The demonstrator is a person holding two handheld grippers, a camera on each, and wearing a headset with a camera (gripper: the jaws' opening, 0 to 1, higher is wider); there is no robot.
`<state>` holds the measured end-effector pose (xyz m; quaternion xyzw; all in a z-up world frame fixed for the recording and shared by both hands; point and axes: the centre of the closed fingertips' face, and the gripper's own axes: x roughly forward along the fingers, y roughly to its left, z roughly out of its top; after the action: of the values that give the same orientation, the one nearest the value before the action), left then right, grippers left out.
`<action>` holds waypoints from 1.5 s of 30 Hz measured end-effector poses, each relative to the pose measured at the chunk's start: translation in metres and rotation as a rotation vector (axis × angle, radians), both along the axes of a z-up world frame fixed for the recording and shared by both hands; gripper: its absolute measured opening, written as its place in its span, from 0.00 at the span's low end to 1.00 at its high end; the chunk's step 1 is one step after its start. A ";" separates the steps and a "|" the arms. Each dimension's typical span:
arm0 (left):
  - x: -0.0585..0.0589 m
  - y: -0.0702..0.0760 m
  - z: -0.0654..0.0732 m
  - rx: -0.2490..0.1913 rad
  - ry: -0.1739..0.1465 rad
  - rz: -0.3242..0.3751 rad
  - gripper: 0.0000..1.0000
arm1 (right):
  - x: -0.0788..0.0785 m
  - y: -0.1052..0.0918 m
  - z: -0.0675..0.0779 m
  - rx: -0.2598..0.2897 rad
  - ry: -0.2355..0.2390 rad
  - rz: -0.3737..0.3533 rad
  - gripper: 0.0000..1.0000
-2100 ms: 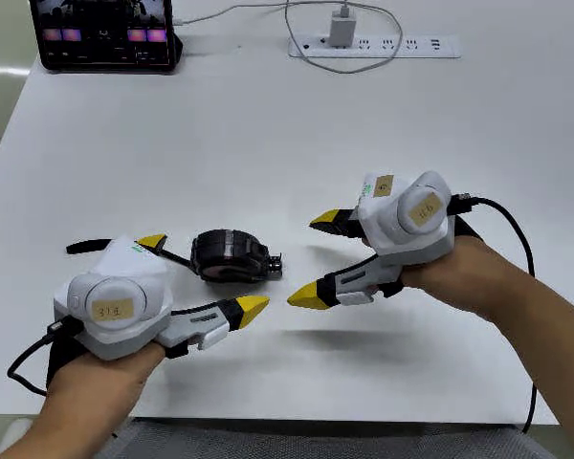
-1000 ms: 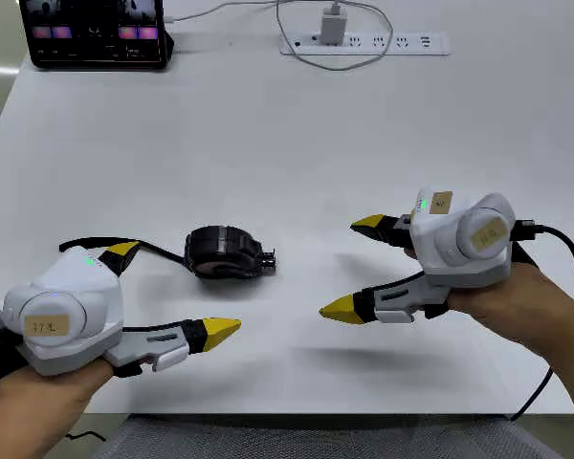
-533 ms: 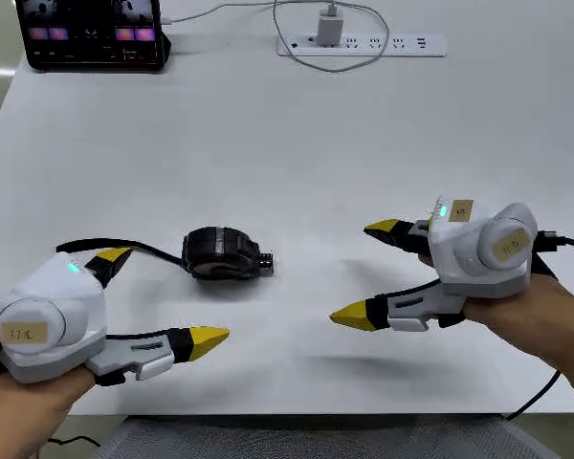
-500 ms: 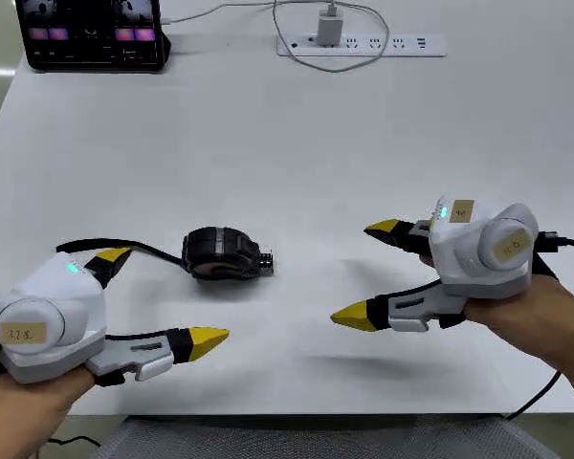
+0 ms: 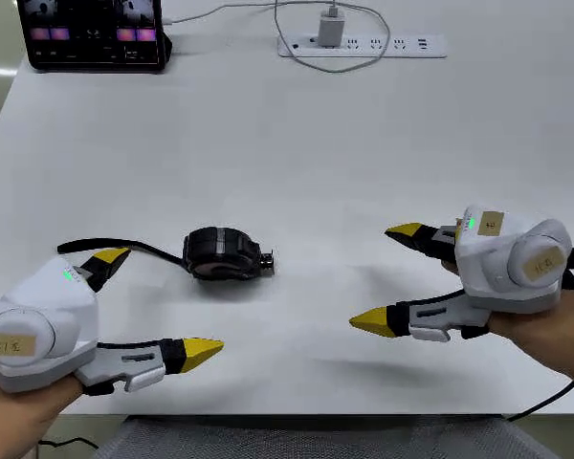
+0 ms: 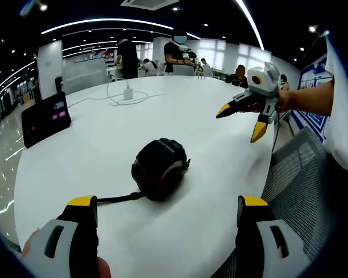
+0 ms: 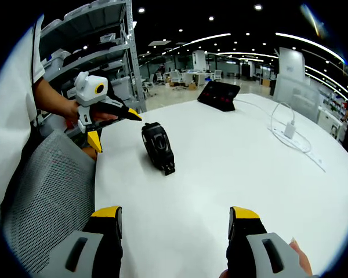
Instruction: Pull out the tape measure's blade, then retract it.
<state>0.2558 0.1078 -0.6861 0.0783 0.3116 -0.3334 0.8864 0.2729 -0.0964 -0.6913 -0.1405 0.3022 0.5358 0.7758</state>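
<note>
A black tape measure (image 5: 223, 254) lies on the white table (image 5: 297, 143), its blade fully inside and its black wrist strap (image 5: 124, 248) trailing to the left. It also lies ahead of the jaws as the tape measure (image 6: 159, 168) in the left gripper view and the tape measure (image 7: 157, 146) in the right gripper view. My left gripper (image 5: 153, 304) hovers at the near left, open and holding nothing, a little short of the case. My right gripper (image 5: 390, 277) is open at the near right, well apart from it.
A tablet (image 5: 91, 33) with a lit screen stands at the far left corner. A white power strip (image 5: 364, 44) with a charger and looped cable lies at the far edge. The table's near edge runs just under both grippers.
Both grippers have drawn back and apart: the left toward the near left, the right farther to the right. The tape measure has stayed where it lies.
</note>
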 end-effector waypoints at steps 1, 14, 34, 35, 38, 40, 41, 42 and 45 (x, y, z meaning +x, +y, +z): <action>0.000 0.001 0.000 0.001 -0.001 0.000 0.99 | 0.000 -0.001 0.000 0.004 -0.001 -0.007 0.74; 0.000 0.010 0.002 0.014 -0.014 -0.007 0.99 | -0.006 -0.016 0.003 0.008 -0.022 -0.036 0.78; -0.006 0.022 0.008 0.063 -0.034 -0.064 0.99 | -0.018 -0.039 0.003 -0.017 -0.015 -0.058 0.81; -0.006 0.022 0.008 0.064 -0.032 -0.064 0.99 | -0.018 -0.040 0.003 -0.017 -0.015 -0.060 0.80; -0.008 0.024 0.008 0.064 -0.029 -0.063 0.99 | -0.021 -0.043 0.005 -0.019 -0.012 -0.062 0.81; -0.010 0.024 0.008 0.063 -0.026 -0.064 0.99 | -0.022 -0.045 0.005 -0.022 -0.011 -0.063 0.82; -0.010 0.025 0.008 0.063 -0.022 -0.067 0.99 | -0.023 -0.047 0.004 -0.031 -0.014 -0.064 0.82; -0.011 0.025 0.008 0.063 -0.022 -0.069 0.99 | -0.023 -0.048 0.004 -0.030 -0.013 -0.065 0.82; -0.012 0.026 0.008 0.064 -0.017 -0.073 0.99 | -0.024 -0.051 0.005 -0.033 -0.014 -0.067 0.82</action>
<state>0.2436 0.1339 -0.6784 0.1207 0.3115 -0.3549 0.8732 0.2485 -0.1470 -0.6863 -0.1469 0.3100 0.5033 0.7931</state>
